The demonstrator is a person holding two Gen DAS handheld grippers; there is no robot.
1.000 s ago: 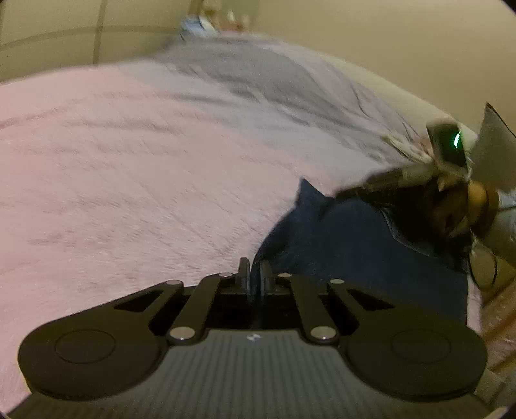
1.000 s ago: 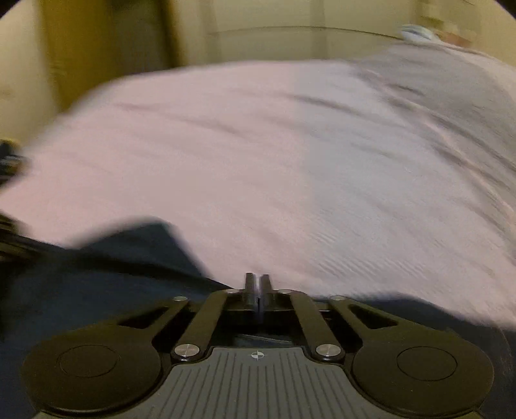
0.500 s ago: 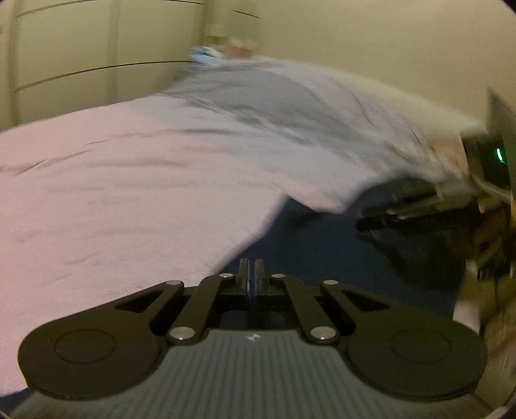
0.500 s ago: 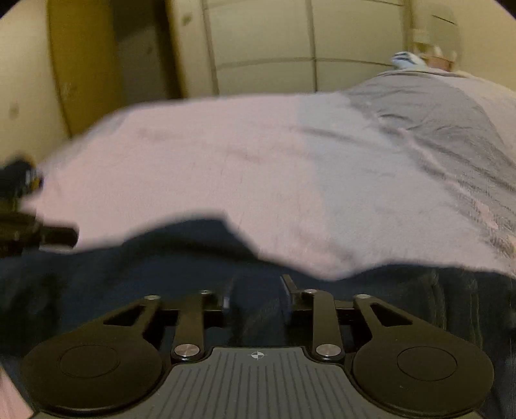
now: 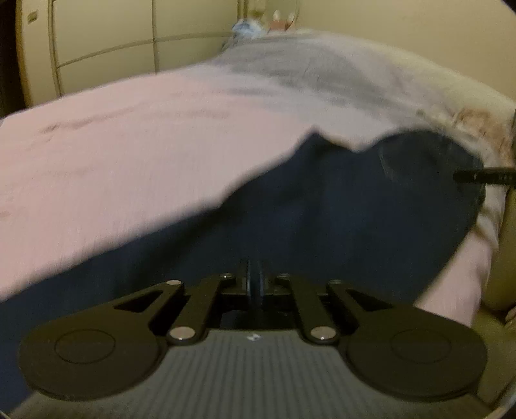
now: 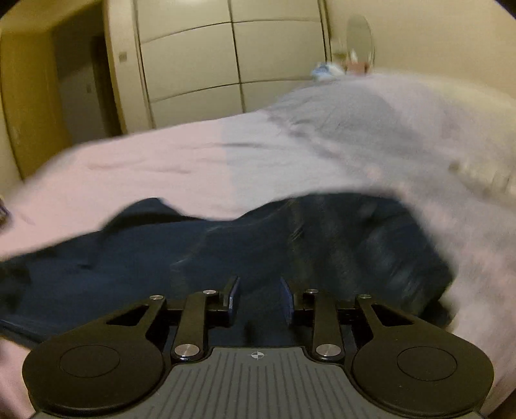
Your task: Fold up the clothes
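A dark blue garment (image 5: 354, 209) lies spread on the bed, with denim seams showing on its right part (image 6: 371, 245). My left gripper (image 5: 254, 282) sits low over its near edge. The jaws are almost together and just starting to part, with a thin strip of dark blue cloth pinched between them. My right gripper (image 6: 259, 295) hovers over the garment with its jaws apart and still widening. The blue pads (image 6: 233, 295) are bare and the cloth lies below them, not pressed. One black finger (image 5: 483, 176) of the right gripper pokes in at the left wrist view's right edge.
The bed cover (image 5: 129, 154) is pink on the near left side and grey (image 6: 354, 129) further back. Cream wardrobe doors (image 6: 193, 64) stand behind the bed, with a dark doorway (image 6: 74, 90) to their left. Small items (image 5: 254, 25) sit at the bed's far end.
My right gripper went from shut to open and let go of the garment. Both grippers drew back, so more of the blue cloth now lies ahead of them. The left stayed nearly shut.
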